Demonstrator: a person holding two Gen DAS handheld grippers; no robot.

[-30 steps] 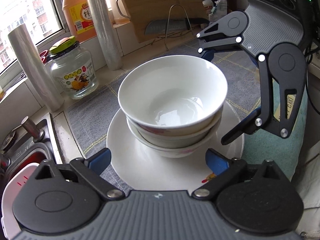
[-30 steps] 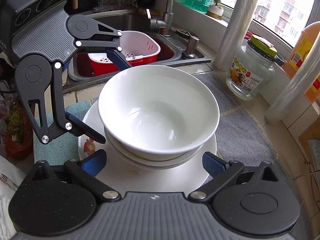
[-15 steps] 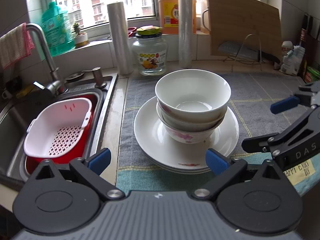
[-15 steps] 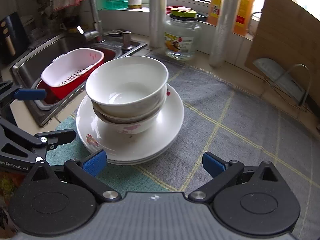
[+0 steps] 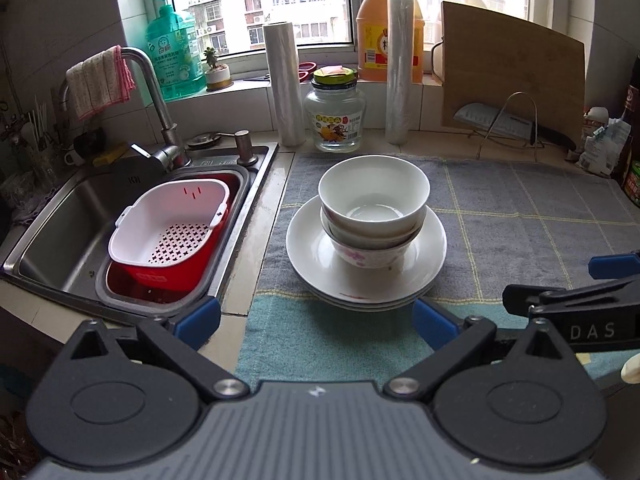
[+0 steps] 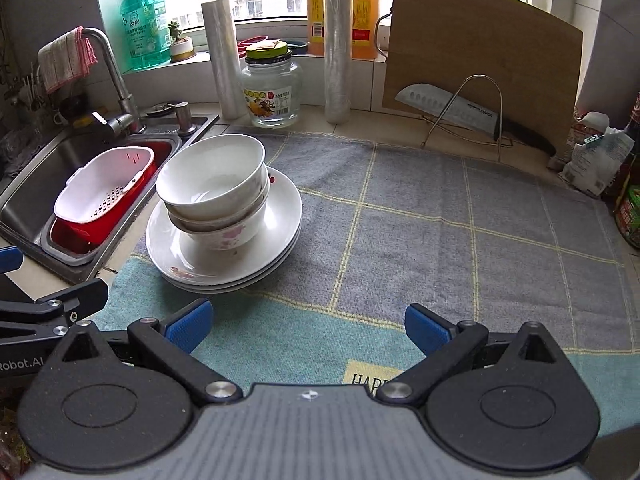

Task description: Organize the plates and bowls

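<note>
Kitchen counter beside a sink, seen from both wrists after a retreat from the crockery.

Stack: white bowl [image 5: 374, 192] nested in a second bowl and a flower-printed bowl [image 5: 370, 254], all seated on a pile of white plates [image 5: 320, 256] near the left edge of the grey checked towel [image 5: 540, 216]; same stack at left in the right-wrist view, top bowl [image 6: 212, 176], plates [image 6: 280, 208]. Upright, centred on the plates, touched by neither tool.

Left gripper [image 5: 316, 318]: jaws spread to their widest, having just been opening, nothing between the blue pads; stack now well ahead rather than filling the frame as a second earlier. Right gripper [image 6: 306, 326]: jaws likewise wide apart and empty, over bare towel, stack off to its left. Each tool's linkage visible at the edge of the other's view, no longer flanking the bowls as one second ago. Both views also levelled out from the tilted close-up of a second ago to a squared view of the window sill.

Surroundings, untouched: white colander in a red basin [image 5: 168, 228] in the steel sink [image 5: 52, 216]; glass jar [image 5: 335, 116], two film rolls, oil jug, cutting board with cleaver on a wire rack [image 5: 508, 120] along the back.

Reading: bowls and plates gathered into one tidy pile, both tools released and drawn back. Probably the end of the stacking step, perhaps of the whole task; no loose dish visible elsewhere on the towel.
</note>
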